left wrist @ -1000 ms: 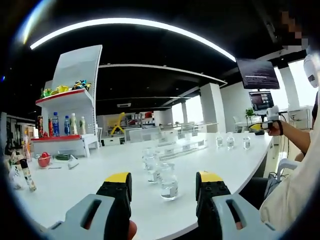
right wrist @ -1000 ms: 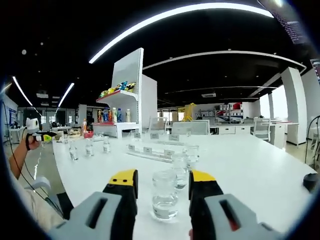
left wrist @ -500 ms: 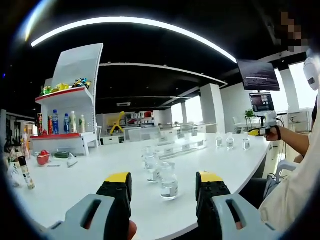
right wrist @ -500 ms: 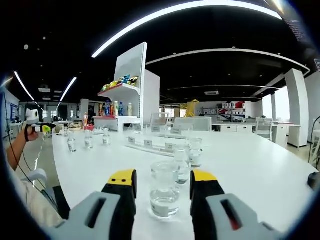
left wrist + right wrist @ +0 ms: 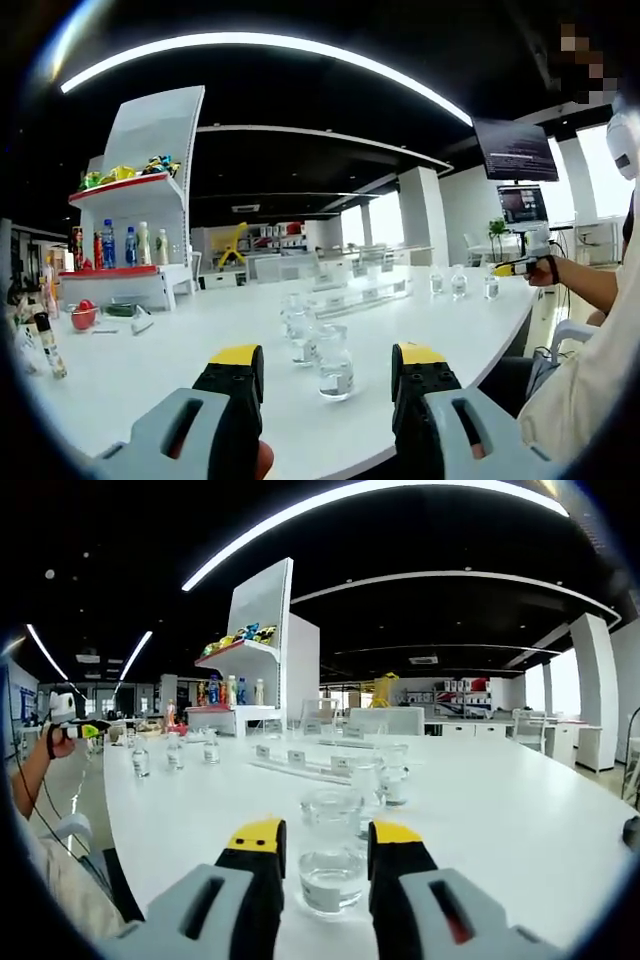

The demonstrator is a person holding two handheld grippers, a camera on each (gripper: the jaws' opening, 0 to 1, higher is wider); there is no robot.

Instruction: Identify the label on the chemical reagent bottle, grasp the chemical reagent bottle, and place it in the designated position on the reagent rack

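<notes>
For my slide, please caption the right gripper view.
Right gripper closing around a clear reagent bottle on the white table.

A white display shelf [image 5: 150, 190] holds coloured drink bottles [image 5: 120, 246]; wall monitors [image 5: 515, 150] glow.
</notes>
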